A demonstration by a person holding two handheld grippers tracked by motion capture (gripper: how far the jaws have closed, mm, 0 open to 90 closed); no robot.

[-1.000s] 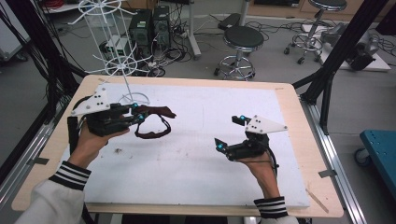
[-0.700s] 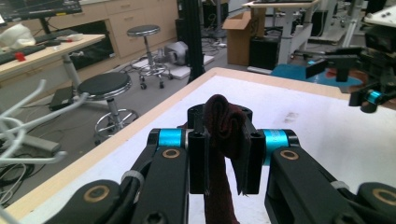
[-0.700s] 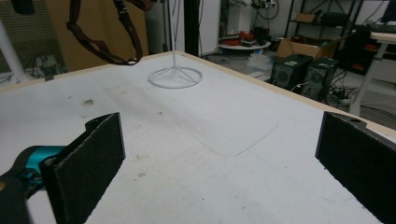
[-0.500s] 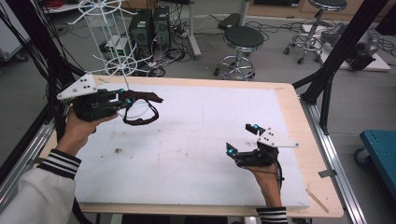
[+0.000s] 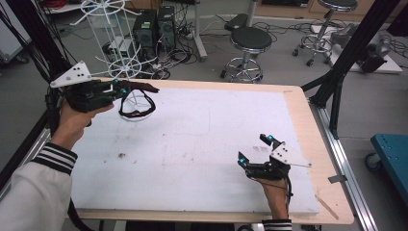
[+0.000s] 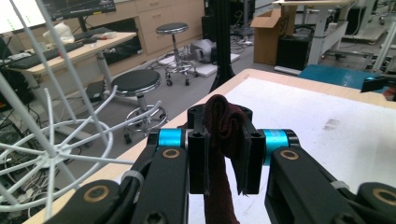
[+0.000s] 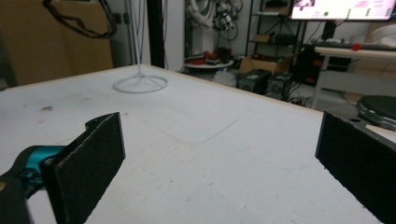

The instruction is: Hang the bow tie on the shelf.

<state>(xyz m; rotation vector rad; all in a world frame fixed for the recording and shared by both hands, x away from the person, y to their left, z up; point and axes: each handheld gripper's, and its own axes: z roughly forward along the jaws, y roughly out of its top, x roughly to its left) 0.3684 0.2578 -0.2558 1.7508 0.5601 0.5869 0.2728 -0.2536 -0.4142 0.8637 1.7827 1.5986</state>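
The left gripper (image 5: 117, 88), at the upper left of the high view, pinches a dark maroon hair band (image 5: 137, 100) lifted beside the white wire rack (image 5: 108, 33). To hang it well, I judge the loop should be kept open and level with a prong. Its loop droops rightward, long axis roughly horizontal. The right gripper (image 5: 254, 148), lower right, is spread and holds nothing.

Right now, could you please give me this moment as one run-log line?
left gripper: shut on dark red strap, raised beside white wire rack | right gripper: open, low over table
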